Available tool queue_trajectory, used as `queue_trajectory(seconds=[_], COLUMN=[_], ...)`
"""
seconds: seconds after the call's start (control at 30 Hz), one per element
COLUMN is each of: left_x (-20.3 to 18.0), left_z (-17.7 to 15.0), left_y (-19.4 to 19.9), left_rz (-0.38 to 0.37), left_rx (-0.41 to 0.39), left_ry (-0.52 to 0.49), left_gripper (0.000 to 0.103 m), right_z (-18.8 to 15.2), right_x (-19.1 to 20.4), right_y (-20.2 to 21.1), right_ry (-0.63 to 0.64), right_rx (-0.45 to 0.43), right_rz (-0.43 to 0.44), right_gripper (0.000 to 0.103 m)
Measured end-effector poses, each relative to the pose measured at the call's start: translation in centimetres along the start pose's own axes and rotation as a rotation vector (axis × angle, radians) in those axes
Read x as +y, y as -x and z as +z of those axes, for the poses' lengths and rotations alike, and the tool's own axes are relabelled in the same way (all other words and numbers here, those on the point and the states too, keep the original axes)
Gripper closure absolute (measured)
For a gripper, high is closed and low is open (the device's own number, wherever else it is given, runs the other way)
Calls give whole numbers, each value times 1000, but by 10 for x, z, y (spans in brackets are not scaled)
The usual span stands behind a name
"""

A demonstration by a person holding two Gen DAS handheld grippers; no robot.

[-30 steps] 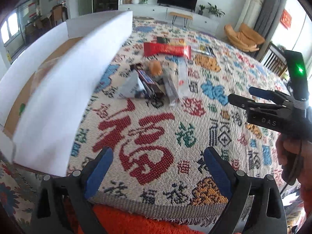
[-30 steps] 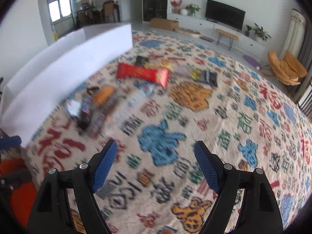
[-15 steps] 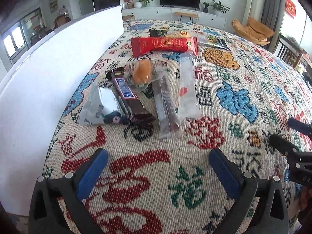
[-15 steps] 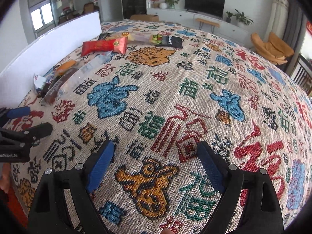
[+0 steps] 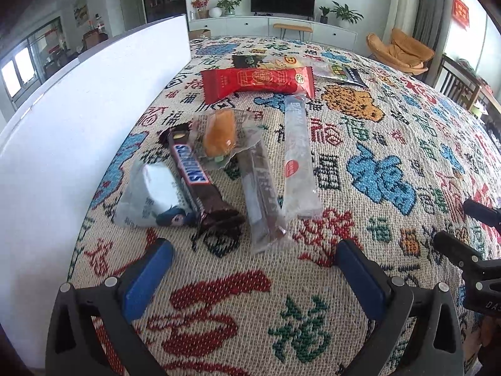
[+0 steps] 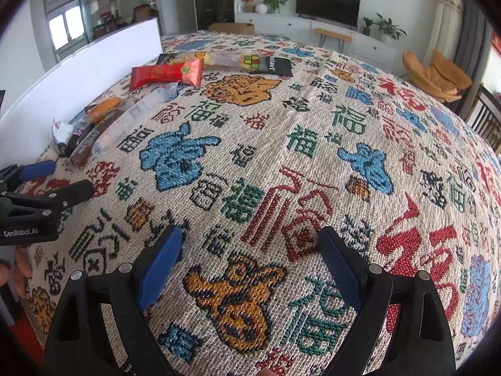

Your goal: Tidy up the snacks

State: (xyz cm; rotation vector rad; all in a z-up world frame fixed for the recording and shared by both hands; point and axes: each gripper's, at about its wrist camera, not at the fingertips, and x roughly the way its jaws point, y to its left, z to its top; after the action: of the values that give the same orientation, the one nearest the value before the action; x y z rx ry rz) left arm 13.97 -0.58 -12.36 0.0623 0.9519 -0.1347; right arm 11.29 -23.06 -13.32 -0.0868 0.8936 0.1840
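Observation:
Several wrapped snacks lie on a patterned woven cloth [image 5: 360, 144]. Nearest my left gripper [image 5: 255, 255] are a silver pouch [image 5: 150, 195], a Snickers bar [image 5: 195, 177], a brown bar in clear wrap [image 5: 261, 192] and a long clear packet [image 5: 297, 156]. Behind them sit an orange bun in clear wrap [image 5: 219, 133] and a red packet [image 5: 258, 83]. My left gripper stands open just short of the bars, with nothing between its fingers. My right gripper [image 6: 250, 244] hovers open over bare cloth, well right of the snacks [image 6: 125, 116].
A white box wall [image 5: 78, 119] runs along the cloth's left side, close beside the silver pouch. More packets, one dark [image 6: 271, 64], lie at the far end. The right gripper's fingers [image 5: 463, 250] show at the left view's right edge. Furniture stands beyond the cloth.
Both grippers came forward and down over the cloth and their jaws widened. The left one now sits close to the snack row; over the last half second neither moved.

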Motion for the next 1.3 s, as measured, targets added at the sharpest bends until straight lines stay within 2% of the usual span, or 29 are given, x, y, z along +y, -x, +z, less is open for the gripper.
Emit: queue_trajectory(seconds=[0.2,1.3], left_x=[5,5], left_z=[22,22], left_y=[-17,-17], left_rz=[-30,-26], left_rx=[-13,-14], left_ry=[-34,-36], left_gripper=[0,0], right_z=[0,0], right_x=[0,-1], right_y=[0,0], right_ry=[0,-4], right_rx=[0,0], right_rz=[0,4], right_gripper=[12,11])
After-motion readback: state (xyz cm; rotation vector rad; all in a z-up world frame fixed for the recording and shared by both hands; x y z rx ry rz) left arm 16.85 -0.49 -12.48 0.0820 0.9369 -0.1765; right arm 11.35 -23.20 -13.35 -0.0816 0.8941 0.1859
